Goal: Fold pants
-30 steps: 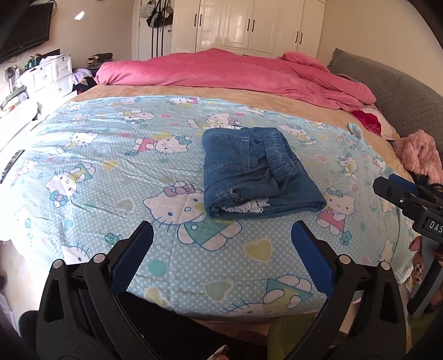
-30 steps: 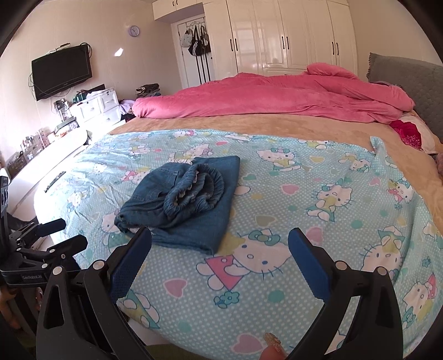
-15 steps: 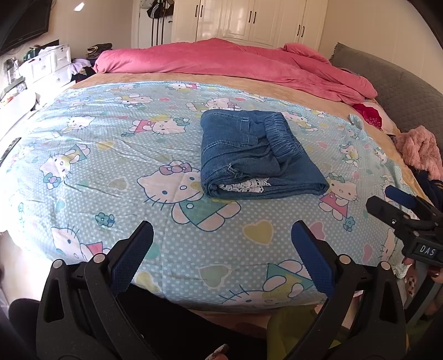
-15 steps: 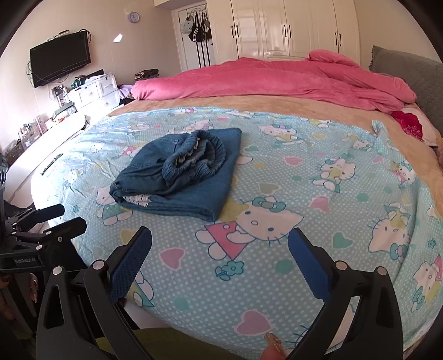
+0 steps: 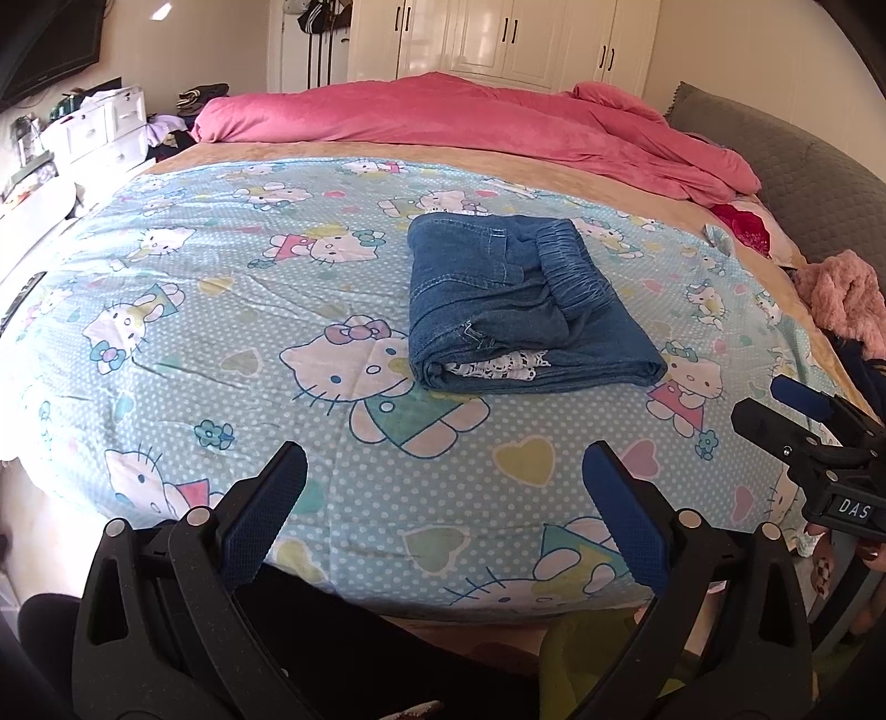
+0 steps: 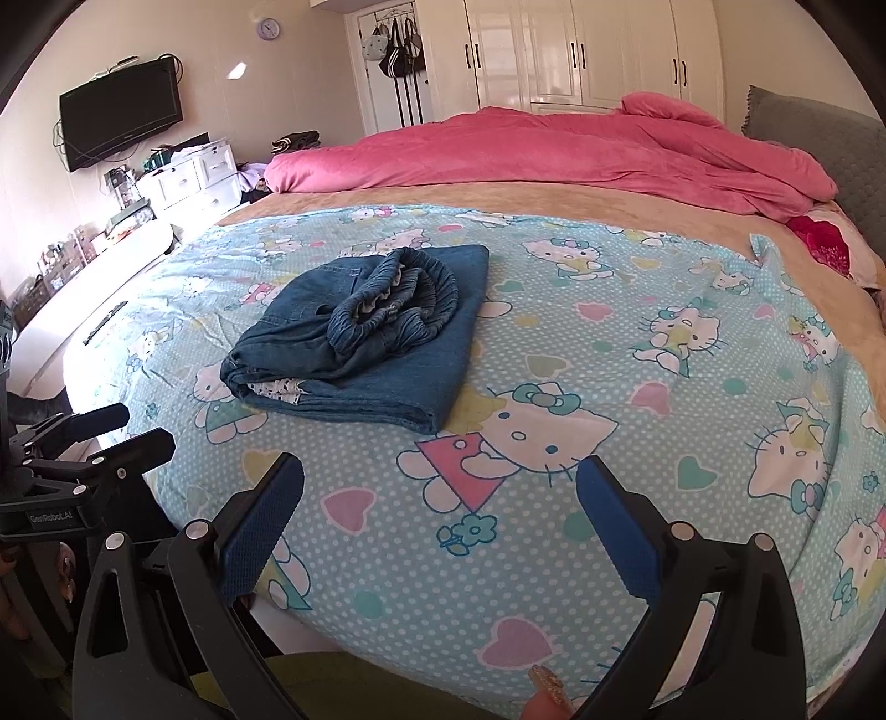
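Note:
Blue denim pants [image 5: 515, 302] [image 6: 365, 343] lie folded in a compact stack on the cartoon-cat bed sheet [image 5: 221, 310] [image 6: 637, 387], elastic waistband on top and white lace showing at the near edge. My left gripper [image 5: 443, 487] is open and held back over the near edge of the bed, well short of the pants, with nothing between its fingers. My right gripper [image 6: 440, 498] is open too, empty, at the bed's edge to the right of the pants. Each gripper shows at the side of the other's view: the right gripper [image 5: 808, 437] and the left gripper [image 6: 83, 448].
A pink duvet [image 5: 470, 122] is bunched across the far side of the bed, with a grey headboard [image 5: 803, 171] at right. A pink fluffy item [image 5: 847, 299] lies at the right edge. White drawers [image 6: 188, 177], a wall TV [image 6: 122, 116] and wardrobes [image 6: 581, 50] line the room.
Both grippers have drifted slightly, tilting the views; the pants stay put on the sheet. Both stay open and empty.

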